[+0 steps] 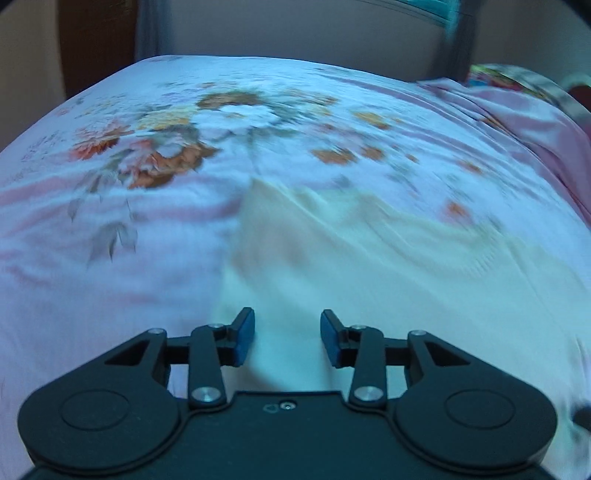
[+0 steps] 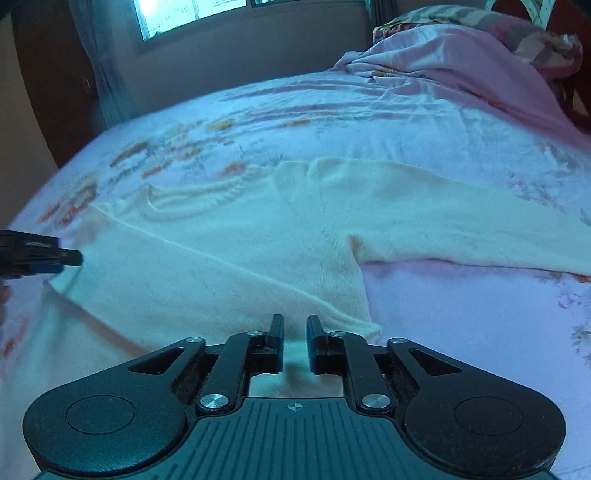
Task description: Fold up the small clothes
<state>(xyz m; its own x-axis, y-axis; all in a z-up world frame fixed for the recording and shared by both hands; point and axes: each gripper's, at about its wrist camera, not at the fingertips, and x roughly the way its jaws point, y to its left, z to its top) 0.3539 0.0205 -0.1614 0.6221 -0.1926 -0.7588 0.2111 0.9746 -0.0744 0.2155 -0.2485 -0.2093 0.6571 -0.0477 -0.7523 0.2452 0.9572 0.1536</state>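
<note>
On the bed: a cream knitted sweater point(image 2: 229, 266) lies spread flat on the floral sheet point(image 2: 461, 332).
Sweater body: its long axis runs from the hem, nearest the right wrist camera, up and away to the ribbed neckline point(image 2: 199, 201) at the far left.
Sleeve: one sleeve point(image 2: 461, 225) stretches straight out to the right, across the body's axis, and runs out of view.
Right gripper point(image 2: 294, 341): fingers slightly apart over the hem edge, cream knit showing in the narrow gap; whether the pads touch the cloth I cannot tell.
Left gripper point(image 1: 287, 338): fingers apart, wider than the right pair, hovering over the sweater's left part, nothing pinched between the pads; this view is blurred.
Left gripper from the right camera: its tip point(image 2: 70, 257) sits at the sweater's left edge.
Background: a crumpled pink blanket point(image 2: 480, 59) is heaped at the far right of the bed, and a window point(image 2: 192, 14) lies beyond.
</note>
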